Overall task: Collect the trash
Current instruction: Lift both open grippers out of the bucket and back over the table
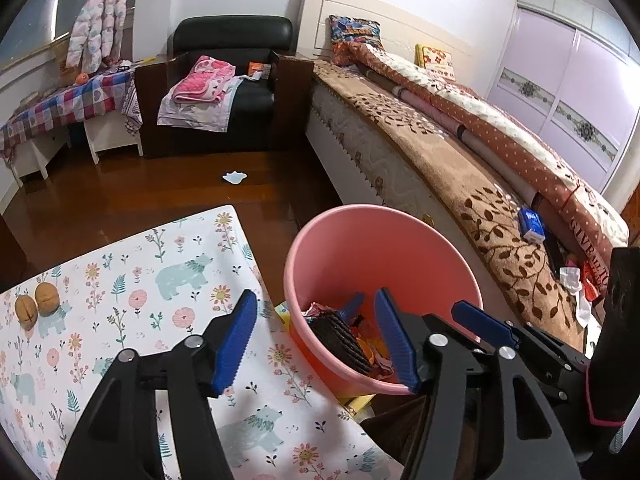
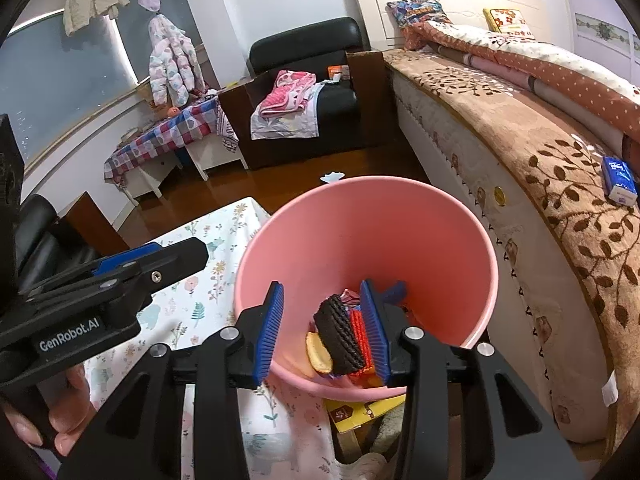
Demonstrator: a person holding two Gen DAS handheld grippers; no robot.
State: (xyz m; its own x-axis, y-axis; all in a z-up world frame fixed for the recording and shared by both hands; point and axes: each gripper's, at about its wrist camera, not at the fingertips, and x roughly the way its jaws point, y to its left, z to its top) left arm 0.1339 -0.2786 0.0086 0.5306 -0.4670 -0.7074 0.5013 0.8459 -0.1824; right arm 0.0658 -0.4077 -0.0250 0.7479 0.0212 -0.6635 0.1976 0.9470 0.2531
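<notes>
A long bed (image 1: pixel 460 152) under a brown leaf-patterned blanket fills the right side of the room, running from near to far. A blue tissue pack (image 1: pixel 531 225) lies on its near part. At the far wall stands a black armchair (image 1: pixel 232 80) with a pink folded cloth (image 1: pixel 204 80) on its seat. To its left is a low bench covered in a checked cloth (image 1: pixel 68 108).

Near and to the left is the counter (image 1: pixel 132 280), covered in a white cloth printed with bears and flowers. Two walnuts (image 1: pixel 37 304) sit side by side on its left part, touching or nearly so.

A pink bucket (image 1: pixel 360 240) stands just beside the counter's right edge, between counter and bed. Inside it lies the collected trash: a stack of dark round biscuits (image 2: pixel 338 334), a pale biscuit (image 2: pixel 318 352) beside it, and crumpled red and orange wrappers (image 2: pixel 360 344). A small white scrap (image 1: pixel 235 177) lies on the wooden floor well beyond the bucket.

The left tongs (image 1: pixel 316 340) hang over the counter's edge and the bucket's near rim, jaws spread wide with nothing between them. The right tongs (image 2: pixel 322 330) hover above the bucket's mouth, jaws partly apart. The biscuits show between them lower down, but whether the pads touch anything I cannot tell.
</notes>
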